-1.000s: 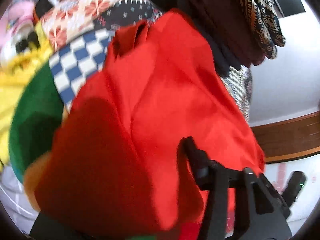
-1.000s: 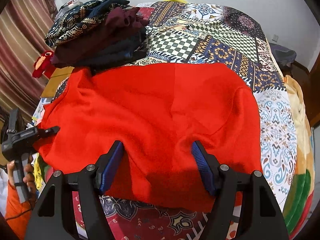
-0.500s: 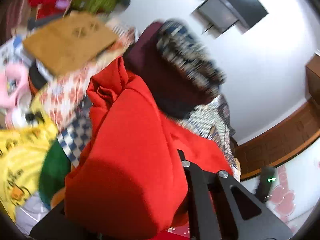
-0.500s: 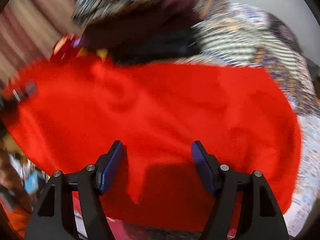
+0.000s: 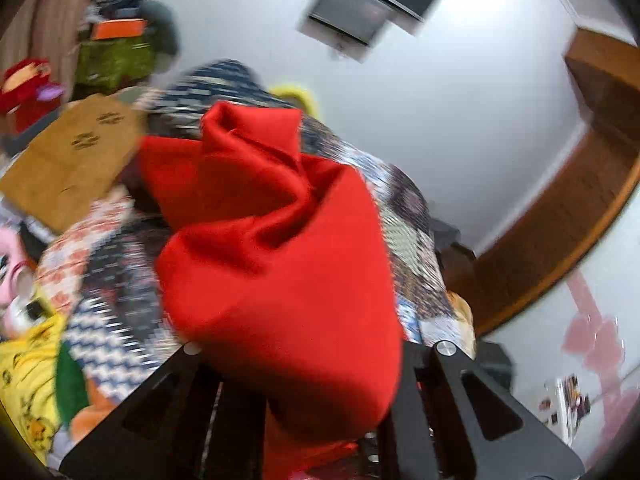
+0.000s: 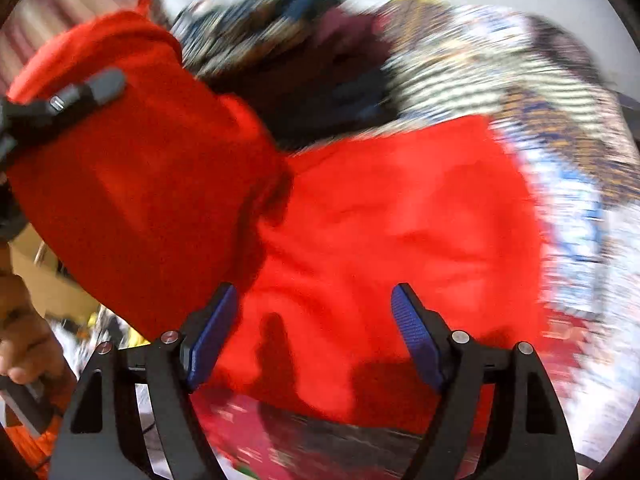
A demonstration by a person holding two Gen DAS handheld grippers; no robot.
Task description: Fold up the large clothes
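Note:
A large red garment (image 6: 400, 216) lies on a patchwork bedspread (image 6: 576, 184). Its left side is lifted and hangs in a bunch (image 5: 276, 264) in the left wrist view. My left gripper (image 5: 316, 364) is shut on that red cloth, which hides the fingertips; it also shows at the left of the right wrist view (image 6: 80, 92), raised above the bed. My right gripper (image 6: 316, 328) is open with blue pads (image 6: 212, 332), hovering over the garment's near edge and holding nothing. Both views are motion-blurred.
A pile of dark folded clothes (image 6: 304, 64) sits on the bed behind the garment. A brown cardboard sheet (image 5: 68, 160) and yellow and green items (image 5: 32, 360) lie at the left. A wooden headboard (image 5: 560, 216) and white wall stand at the right.
My left gripper has lifted the garment's left side up off the bed and carried it toward the middle. My right gripper stays open over the near edge.

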